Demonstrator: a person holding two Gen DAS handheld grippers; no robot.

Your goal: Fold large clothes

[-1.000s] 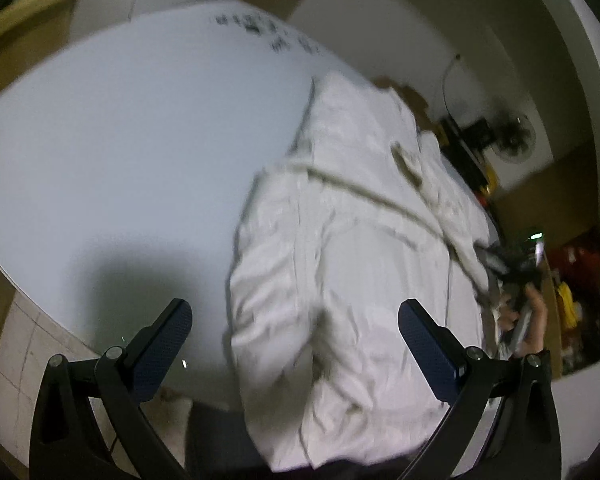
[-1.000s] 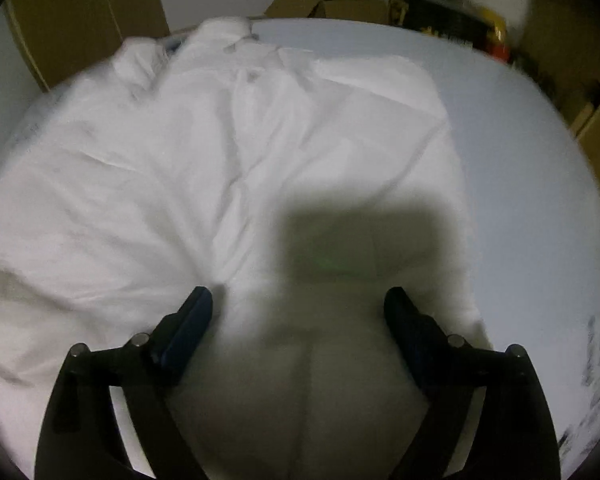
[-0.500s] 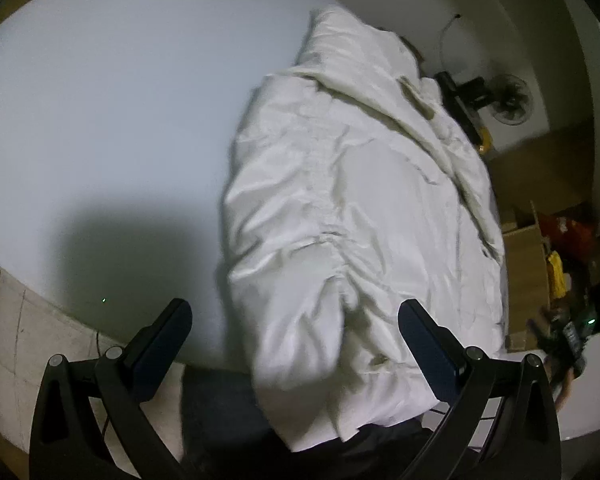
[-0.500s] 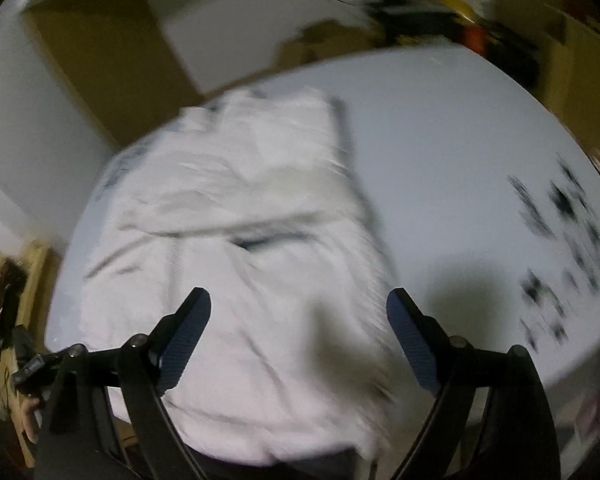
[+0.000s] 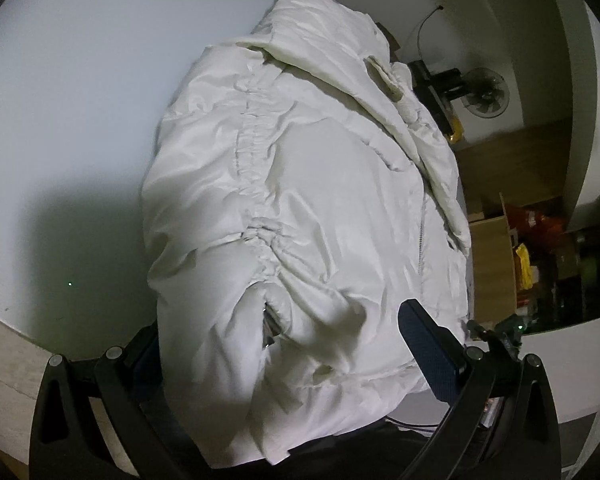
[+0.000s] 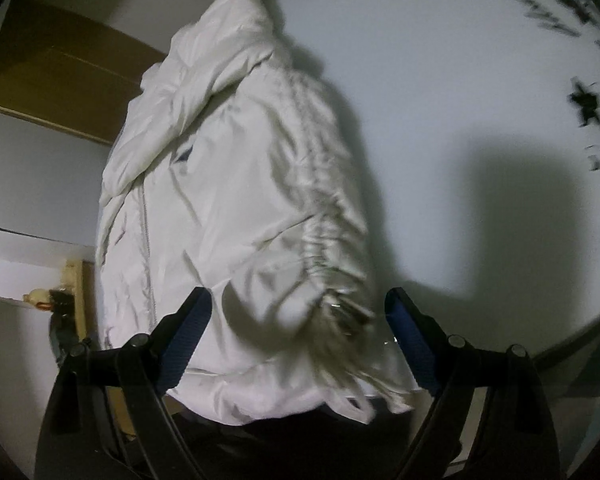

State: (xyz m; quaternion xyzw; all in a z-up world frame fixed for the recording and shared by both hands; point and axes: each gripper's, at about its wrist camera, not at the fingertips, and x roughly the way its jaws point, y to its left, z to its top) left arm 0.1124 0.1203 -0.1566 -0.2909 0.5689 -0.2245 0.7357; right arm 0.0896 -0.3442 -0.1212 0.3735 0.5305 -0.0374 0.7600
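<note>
Puffy white padded jacket lies bunched on my round pale-grey table, hem hanging over the near edge.

My left gripper and right gripper both hover jaws apart; the jacket's bulk hides my left gripper's left finger. A black standing fan and cardboard boxes crowd beyond.
</note>
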